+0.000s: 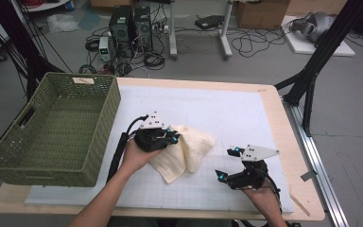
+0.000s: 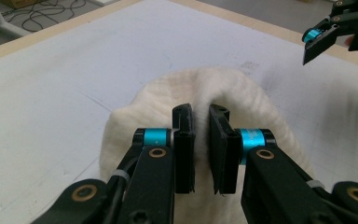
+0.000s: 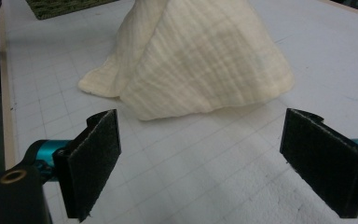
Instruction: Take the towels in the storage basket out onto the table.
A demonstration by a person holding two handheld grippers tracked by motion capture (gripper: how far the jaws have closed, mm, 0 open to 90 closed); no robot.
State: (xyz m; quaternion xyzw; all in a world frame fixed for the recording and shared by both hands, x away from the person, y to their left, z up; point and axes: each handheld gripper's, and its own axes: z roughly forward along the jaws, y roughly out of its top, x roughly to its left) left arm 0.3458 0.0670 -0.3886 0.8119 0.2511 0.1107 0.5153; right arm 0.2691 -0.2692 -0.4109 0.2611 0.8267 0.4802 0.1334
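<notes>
Cloth: soft, limp cream ribbed towel [image 2: 242,93], fold pinched between left gripper [image 2: 201,144] jaws; right gripper [image 3: 205,163] wide open, empty, towel ahead.

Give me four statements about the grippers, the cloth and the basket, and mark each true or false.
1. The left gripper is shut on a fold of the cream cloth. True.
2. The right gripper also holds the cloth. False: its jaws stand wide open, apart from the cloth.
3. The cloth lies inside the green basket. False: it is on the white mat.
4. The basket sits at the table's left. True.
</notes>
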